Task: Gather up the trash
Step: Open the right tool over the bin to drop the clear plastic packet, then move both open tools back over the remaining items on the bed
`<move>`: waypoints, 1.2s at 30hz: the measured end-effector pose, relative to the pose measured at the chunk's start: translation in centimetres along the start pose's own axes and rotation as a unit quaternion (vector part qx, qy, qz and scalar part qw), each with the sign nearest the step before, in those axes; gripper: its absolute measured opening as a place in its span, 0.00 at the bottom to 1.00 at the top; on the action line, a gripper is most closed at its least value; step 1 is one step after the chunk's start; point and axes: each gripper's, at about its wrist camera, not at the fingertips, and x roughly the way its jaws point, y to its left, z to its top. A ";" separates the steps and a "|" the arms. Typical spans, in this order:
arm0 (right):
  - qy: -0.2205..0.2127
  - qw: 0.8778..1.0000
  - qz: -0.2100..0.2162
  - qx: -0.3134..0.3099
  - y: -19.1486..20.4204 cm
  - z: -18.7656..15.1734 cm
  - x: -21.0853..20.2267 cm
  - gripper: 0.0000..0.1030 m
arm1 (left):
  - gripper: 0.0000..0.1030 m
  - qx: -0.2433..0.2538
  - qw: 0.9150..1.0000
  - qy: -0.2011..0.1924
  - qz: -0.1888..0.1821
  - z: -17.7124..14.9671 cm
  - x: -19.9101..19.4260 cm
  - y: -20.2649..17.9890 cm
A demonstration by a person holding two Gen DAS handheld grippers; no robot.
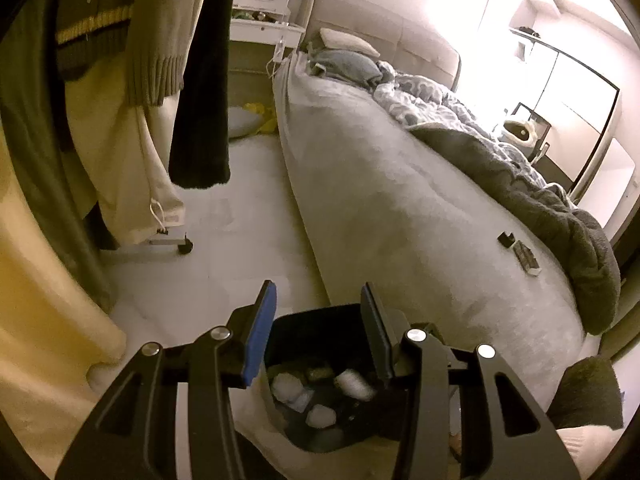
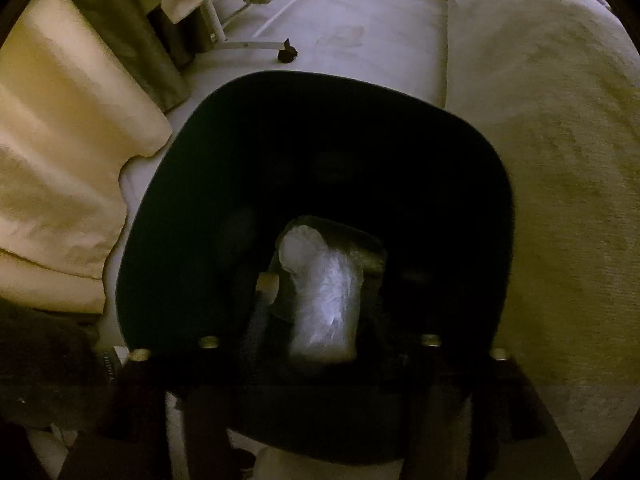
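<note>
From the left wrist, the left gripper [image 1: 316,312] stood with its jaws apart and nothing between them, hovering above the black bin [image 1: 320,384] on the pale floor [image 1: 224,240] just beside the bed [image 1: 400,208]. Crumpled white trash [image 1: 288,386] lay in the bottom of the bin. The worry here, as I judged it, was the bin being nudged over by a low finger.

From the right wrist, the right gripper [image 2: 320,280] pointed steeply down into the bin [image 2: 168,200], its fingers lost in the dark (I could not tell their state from this view). A crinkled, translucent plastic wad [image 2: 324,300], pale and tube-like, sat between them over the opening. If it clung to a pad, it might ride back out when the hand lifts and end up on the floor [image 2: 340,40].
</note>
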 end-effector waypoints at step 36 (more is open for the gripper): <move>-0.192 0.978 -0.075 0.034 -5.9 1.3 -15.3 0.95 | 0.93 0.091 0.988 -0.122 -0.004 5.1 -4.9 -9.1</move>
